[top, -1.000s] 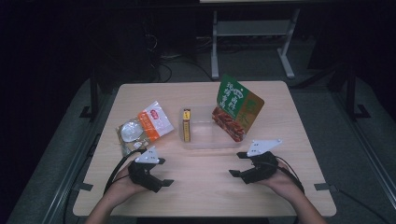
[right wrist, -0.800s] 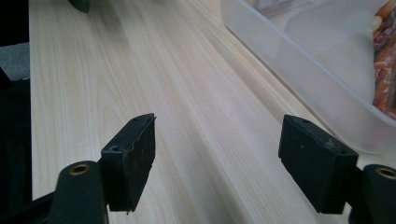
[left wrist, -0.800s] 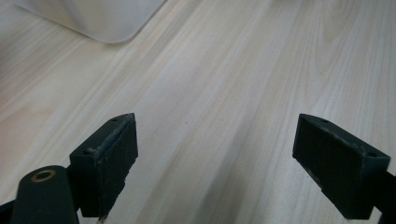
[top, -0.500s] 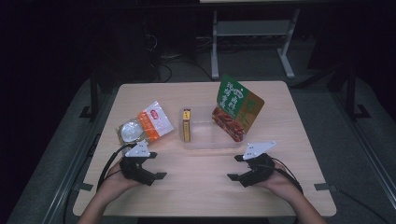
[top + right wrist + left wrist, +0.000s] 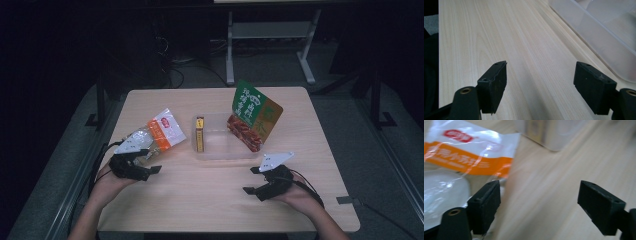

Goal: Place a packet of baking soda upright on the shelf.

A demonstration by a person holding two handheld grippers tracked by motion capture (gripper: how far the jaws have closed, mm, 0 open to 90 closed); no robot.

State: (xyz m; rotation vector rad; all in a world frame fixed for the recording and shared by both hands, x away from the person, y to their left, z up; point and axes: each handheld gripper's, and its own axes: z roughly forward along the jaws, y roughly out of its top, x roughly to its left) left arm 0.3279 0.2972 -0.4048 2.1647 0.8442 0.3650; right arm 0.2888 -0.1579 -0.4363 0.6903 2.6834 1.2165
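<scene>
We see the table bearing a clear tray mid-table, with the orange-white pouch well left of it. Left gripper hangs at the pouch's near edge, jaws wide but just narrowing, nothing clamped. Right gripper rests gaping, empty, near the tray.

The left gripper view is blurry. The orange and white bag runs off its top and left edges. The clear box is cut off in the right gripper view.
</scene>
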